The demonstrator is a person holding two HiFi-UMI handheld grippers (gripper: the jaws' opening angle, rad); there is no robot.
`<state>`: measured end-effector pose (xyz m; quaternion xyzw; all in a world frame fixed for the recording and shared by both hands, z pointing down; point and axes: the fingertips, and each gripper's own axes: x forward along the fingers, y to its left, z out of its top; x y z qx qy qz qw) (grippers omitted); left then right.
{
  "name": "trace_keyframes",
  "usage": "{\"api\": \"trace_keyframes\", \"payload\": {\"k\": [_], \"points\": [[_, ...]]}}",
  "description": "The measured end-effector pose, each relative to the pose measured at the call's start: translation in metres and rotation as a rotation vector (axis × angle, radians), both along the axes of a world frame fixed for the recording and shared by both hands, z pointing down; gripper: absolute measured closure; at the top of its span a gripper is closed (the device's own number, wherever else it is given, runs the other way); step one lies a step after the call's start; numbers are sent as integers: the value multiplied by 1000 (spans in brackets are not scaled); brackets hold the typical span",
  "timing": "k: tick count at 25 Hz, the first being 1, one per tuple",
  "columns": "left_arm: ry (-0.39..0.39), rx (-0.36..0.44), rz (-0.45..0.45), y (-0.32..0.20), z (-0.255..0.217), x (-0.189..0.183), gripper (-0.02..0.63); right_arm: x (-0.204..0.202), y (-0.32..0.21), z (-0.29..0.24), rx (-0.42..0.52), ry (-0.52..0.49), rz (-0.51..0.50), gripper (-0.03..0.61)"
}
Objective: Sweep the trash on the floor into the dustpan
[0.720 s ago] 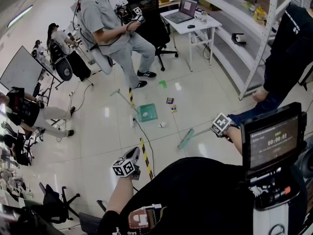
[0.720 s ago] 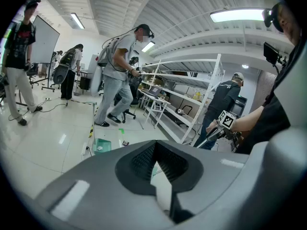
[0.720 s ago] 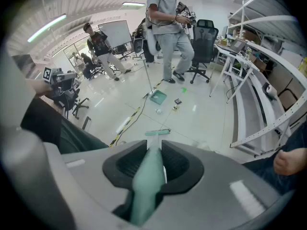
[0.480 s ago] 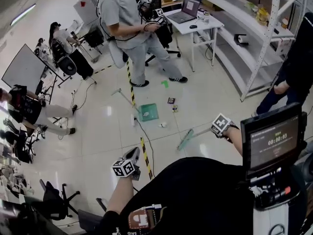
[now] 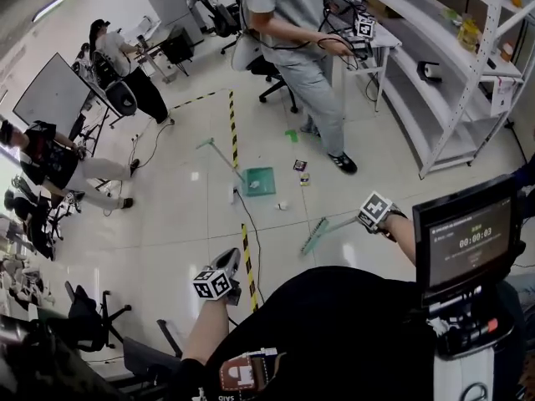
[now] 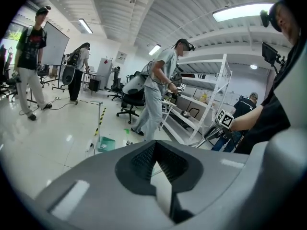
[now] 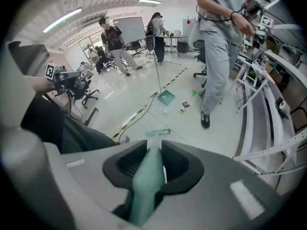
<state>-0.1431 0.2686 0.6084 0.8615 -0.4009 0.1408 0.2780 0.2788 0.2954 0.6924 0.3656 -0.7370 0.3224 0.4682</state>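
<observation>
A green dustpan (image 5: pixel 259 180) stands on the pale floor with its long handle (image 5: pixel 219 155) upright; it also shows in the left gripper view (image 6: pixel 105 144) and the right gripper view (image 7: pixel 167 97). Small trash lies to its right: a dark packet (image 5: pixel 299 165), a small piece (image 5: pixel 305 178) and a white scrap (image 5: pixel 282 205). My right gripper (image 5: pixel 376 211) is shut on the green broom handle (image 7: pixel 148 176). The broom head (image 5: pixel 315 236) rests on the floor short of the trash. My left gripper (image 5: pixel 213 284) hangs low by my body, its jaws together on nothing (image 6: pixel 158 169).
A person in grey (image 5: pixel 301 40) walks just beyond the trash, one shoe (image 5: pixel 343 164) close to it. White shelving (image 5: pixel 451 73) lines the right side. Yellow-black tape (image 5: pixel 248 261) and a cable run past the dustpan. More people and chairs are at the left.
The person in grey has stood up from the chair and walked right, close to the trash. Both grippers and the broom keep their places.
</observation>
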Motion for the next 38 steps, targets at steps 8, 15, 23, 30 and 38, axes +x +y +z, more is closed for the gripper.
{"api": "trace_keyframes", "payload": {"k": [8, 15, 23, 30, 38], "points": [[1, -29, 7, -27, 18, -12, 612, -34, -43, -1, -1, -31, -40, 488], [68, -78, 71, -139, 60, -51, 612, -83, -113, 10, -48, -12, 35, 489], [78, -101, 272, -264, 62, -81, 612, -134, -203, 18, -104, 33, 159, 489], [71, -135, 258, -325, 72, -114, 612, -143, -274, 25, -107, 52, 183, 488], [23, -125, 196, -398, 72, -93, 612, -71, -388, 24, -40, 56, 180, 489]]}}
